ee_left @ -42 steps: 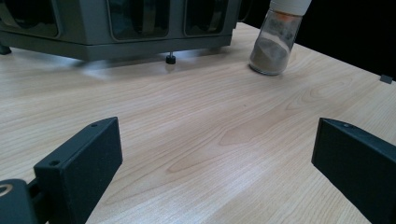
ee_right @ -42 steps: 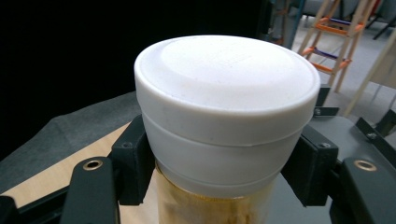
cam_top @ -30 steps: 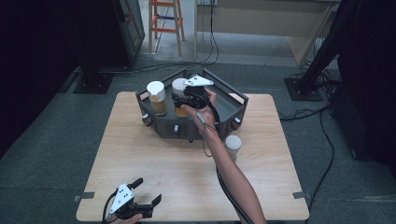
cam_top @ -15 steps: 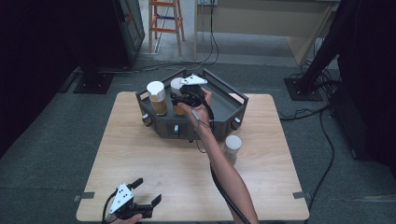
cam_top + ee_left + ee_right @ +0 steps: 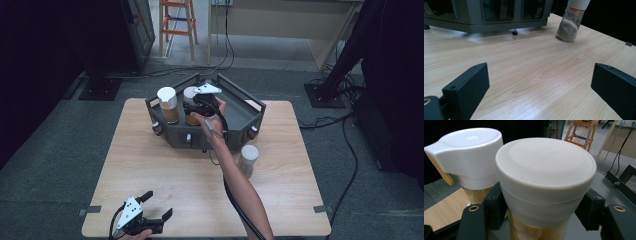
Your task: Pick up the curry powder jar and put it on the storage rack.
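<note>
Right tool [image 5: 192, 109] was clamped on the upright white-capped jar [image 5: 541, 177] in the grey tray [image 5: 240, 117], second jar [image 5: 469, 157] just beside. Left tool [image 5: 150, 212] sat apart, idle, at the near desk [image 5: 165, 165] edge.

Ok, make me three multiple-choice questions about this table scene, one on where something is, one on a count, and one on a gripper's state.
1. Where does the jar with grey powder stand?
A. on the bare table beside the tray
B. inside the tray
C. on the floor

2. How many white-capped jars stand in the grey tray?
A. one
B. two
C. four

3. What is the right hand-held gripper doing?
A. lying open on the table
B. hanging open above the tray
C. clamping a jar below its cap

Answers: 1 A, it stands on the wood, apart from the tray. 2 B, two caps side by side. 3 C, both jaws press the orange-filled jar.
</note>
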